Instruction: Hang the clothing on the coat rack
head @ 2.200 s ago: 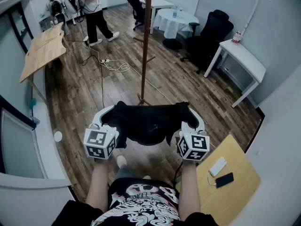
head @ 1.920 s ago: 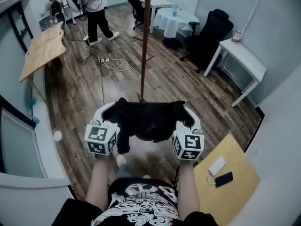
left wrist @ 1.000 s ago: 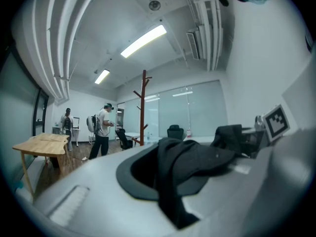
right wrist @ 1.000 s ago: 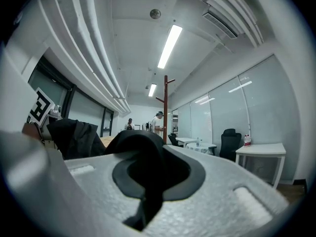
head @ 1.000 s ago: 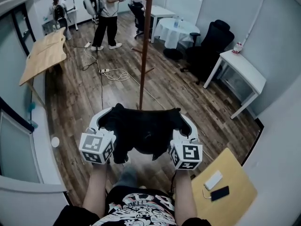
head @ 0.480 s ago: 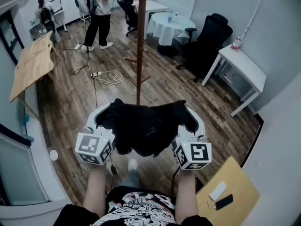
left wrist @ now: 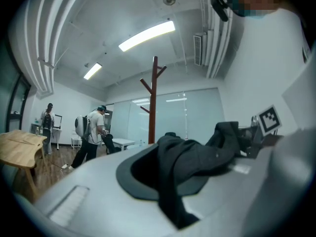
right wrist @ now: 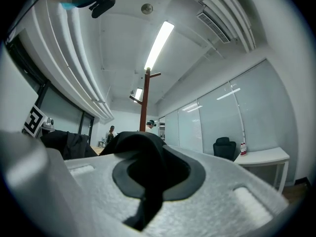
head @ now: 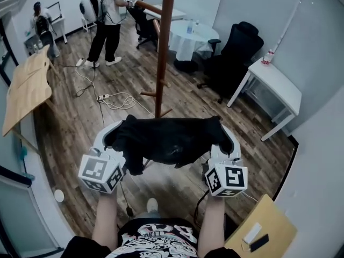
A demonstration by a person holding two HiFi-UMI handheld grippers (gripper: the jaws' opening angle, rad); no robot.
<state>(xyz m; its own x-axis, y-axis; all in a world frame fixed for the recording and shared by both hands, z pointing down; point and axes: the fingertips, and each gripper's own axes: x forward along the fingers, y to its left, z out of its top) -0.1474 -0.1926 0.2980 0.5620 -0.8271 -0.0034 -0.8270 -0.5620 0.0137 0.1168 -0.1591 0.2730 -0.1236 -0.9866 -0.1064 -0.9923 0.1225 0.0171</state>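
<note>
Now, in the head view, the tall reddish-brown wooden coat rack (head: 163, 47) looms thicker and nearer than it did a second ago. Its pole runs from the top edge down the upper middle of the frame, and its foot meets the brown wood-plank floor (head: 231, 117) just beyond the load. The black cloth garment (head: 166, 140) has not shifted in the grip. It sags in a shallow curve across the centre of the frame, off the floor, strung between the two tools as before. The left gripper (head: 112, 137), at centre left, has its jaws pressed together on one end of the cloth. The right gripper (head: 224, 138), at centre right, is clamped the same way on the other end. Each gripper view shows dark fabric bunched over the closed jaws, with the rack standing upright ahead and its angled pegs high in the frame. Two people (head: 105, 20) stand far off at the upper left. The walk to the rack seems nearly finished. Nothing hangs on it yet, so the next move is probably lifting the cloth up to a peg.
</note>
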